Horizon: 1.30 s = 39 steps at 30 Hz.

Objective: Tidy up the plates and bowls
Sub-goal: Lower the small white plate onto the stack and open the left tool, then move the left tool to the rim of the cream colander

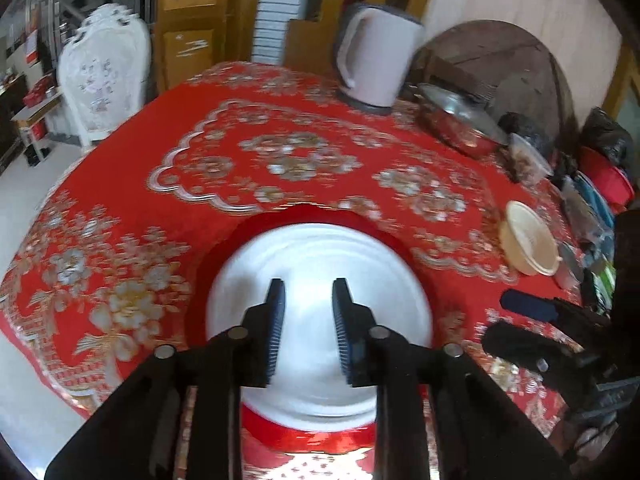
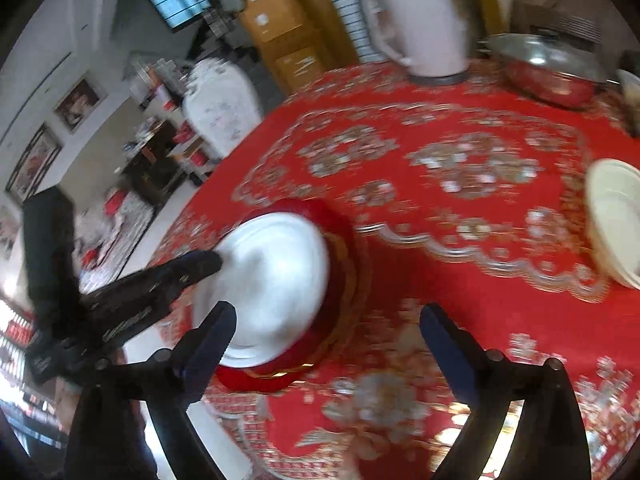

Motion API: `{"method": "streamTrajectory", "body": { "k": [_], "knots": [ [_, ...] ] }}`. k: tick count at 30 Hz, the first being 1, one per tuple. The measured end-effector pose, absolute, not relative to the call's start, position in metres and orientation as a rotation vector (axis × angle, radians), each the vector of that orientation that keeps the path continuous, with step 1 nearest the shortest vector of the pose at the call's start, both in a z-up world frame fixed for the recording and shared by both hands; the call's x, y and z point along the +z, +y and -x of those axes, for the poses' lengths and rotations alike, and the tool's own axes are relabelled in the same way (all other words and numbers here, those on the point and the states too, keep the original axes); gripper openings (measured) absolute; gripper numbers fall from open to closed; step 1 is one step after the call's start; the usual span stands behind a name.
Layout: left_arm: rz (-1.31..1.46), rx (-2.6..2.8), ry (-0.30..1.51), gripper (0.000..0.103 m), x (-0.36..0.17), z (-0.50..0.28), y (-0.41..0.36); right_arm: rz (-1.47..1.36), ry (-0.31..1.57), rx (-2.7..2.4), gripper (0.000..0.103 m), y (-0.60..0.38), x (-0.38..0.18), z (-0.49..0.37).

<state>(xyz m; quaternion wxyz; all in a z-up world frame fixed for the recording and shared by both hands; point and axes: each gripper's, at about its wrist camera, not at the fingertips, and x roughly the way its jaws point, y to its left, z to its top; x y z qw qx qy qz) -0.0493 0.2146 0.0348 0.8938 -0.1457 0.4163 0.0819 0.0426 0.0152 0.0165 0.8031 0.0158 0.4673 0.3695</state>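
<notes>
While beyond white plate (image 1: 320, 264): kettle (image 1: 376, 56), steel pot (image 1: 460, 120), cream bowl (image 1: 530, 240).

A red tablecloth (image 1: 168, 168) with gold floral patterns. At its far edge, a white electric kettle (image 1: 376, 60) stands beside a lidded steel pot (image 1: 460, 120). A white ornate chair (image 1: 104, 76) stands behind.

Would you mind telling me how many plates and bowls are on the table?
3 visible: a white plate stacked on a red plate at the near edge, and a cream bowl toward the right side. Others may be hidden among the clutter beyond it.
</notes>
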Motion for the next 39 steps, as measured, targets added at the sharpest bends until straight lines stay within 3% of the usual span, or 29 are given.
{"method": "streamTrajectory", "body": {
  "k": [8,11,14,20,25,30,39],
  "knots": [
    [0.278,-0.005,0.862,0.022,0.044,0.025,0.146,0.082,0.769,0.370,0.095,-0.065,0.039,-0.049],
    [0.278,-0.057,0.869,0.022,0.043,0.011,0.120,0.143,0.644,0.204,0.103,-0.093,0.051,-0.042],
    [0.276,-0.092,0.882,0.022,0.041,-0.002,0.099,0.131,0.622,0.135,0.103,-0.120,0.057,-0.045],
    [0.262,-0.139,0.905,0.022,0.037,-0.030,0.059,-0.092,0.817,0.201,0.103,-0.175,0.032,-0.084],
    [0.233,-0.166,0.930,0.022,0.032,-0.058,0.028,-0.157,0.778,0.169,0.103,-0.200,0.028,-0.091],
    [0.198,-0.137,0.962,0.022,0.024,-0.095,0.006,-0.186,0.934,0.207,0.103,-0.205,0.011,-0.120],
    [0.171,-0.107,0.996,0.022,0.014,-0.141,-0.011,-0.309,1.009,0.226,0.103,-0.219,-0.009,-0.158]
  ]
}}
